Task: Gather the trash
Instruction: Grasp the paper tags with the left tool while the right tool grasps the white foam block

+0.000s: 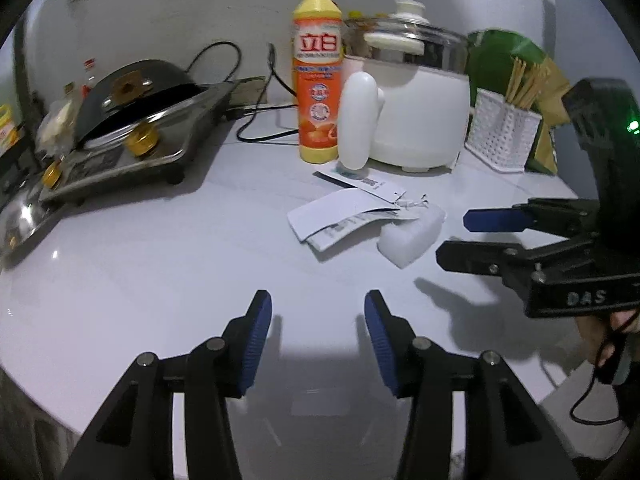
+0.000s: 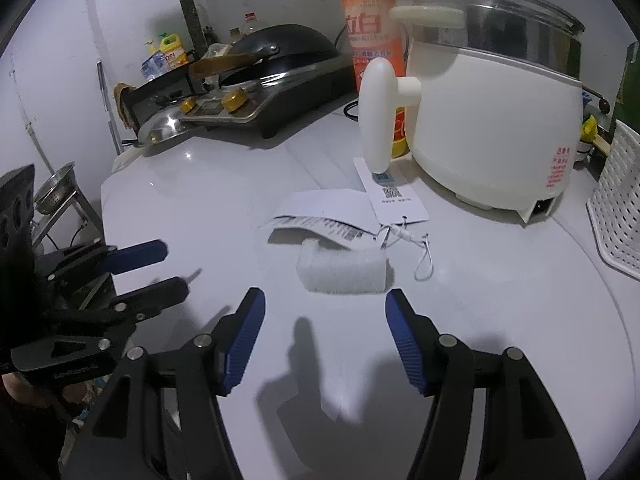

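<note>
Now the trash lies in the middle of the white countertop (image 2: pixel 200 200), in front of the white cooker (image 2: pixel 488 120). It is a white foam block (image 2: pixel 344 274), a curled paper receipt (image 2: pixel 320 220) and a paper tag (image 2: pixel 394 194) with a string. In the right wrist view the block's long side goes left to right. Both the left gripper (image 1: pixel 318 340) and the right gripper (image 2: pixel 324 344) have their jaws apart, with nothing between them.
</note>
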{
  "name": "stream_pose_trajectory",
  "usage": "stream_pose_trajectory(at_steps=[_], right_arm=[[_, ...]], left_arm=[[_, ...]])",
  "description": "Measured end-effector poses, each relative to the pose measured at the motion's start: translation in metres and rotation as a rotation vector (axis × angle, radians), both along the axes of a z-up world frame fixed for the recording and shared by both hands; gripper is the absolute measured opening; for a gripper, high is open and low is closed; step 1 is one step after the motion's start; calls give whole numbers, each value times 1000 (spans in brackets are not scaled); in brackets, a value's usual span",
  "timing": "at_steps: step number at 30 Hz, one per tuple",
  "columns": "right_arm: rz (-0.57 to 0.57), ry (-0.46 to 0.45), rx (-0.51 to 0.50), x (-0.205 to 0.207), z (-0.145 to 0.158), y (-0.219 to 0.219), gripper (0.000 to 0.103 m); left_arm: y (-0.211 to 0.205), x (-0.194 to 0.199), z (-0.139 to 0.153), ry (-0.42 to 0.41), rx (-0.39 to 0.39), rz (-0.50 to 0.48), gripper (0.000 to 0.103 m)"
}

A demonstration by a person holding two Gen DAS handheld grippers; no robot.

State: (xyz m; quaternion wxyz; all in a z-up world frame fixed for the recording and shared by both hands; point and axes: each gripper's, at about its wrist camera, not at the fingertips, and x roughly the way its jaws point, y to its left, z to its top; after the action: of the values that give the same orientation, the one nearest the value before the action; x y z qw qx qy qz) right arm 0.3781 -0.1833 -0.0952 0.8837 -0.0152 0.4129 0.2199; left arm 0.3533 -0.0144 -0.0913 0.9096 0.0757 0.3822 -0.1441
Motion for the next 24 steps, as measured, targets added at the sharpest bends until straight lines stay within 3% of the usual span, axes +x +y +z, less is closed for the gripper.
stream_pose_trajectory(at_steps=[13, 17, 20, 22, 24], right_arm=[[-61, 29, 38, 17, -7, -28, 61], [-65, 36, 55, 19, -7, -35, 61], [-53, 47, 45, 20, -8, -36, 63], [-47, 49, 39, 20, -10, -34, 67], [-42, 52, 32, 21, -10, -34, 67]], left_arm=[[-43, 63, -22, 11, 211, -150, 48], [-53, 75, -27, 4, 249, -172, 48], [-56, 80, -28, 4, 234, -198, 48], [-56, 82, -29, 6, 222, -210, 31], [-57, 82, -28, -1, 220, -215, 27]])
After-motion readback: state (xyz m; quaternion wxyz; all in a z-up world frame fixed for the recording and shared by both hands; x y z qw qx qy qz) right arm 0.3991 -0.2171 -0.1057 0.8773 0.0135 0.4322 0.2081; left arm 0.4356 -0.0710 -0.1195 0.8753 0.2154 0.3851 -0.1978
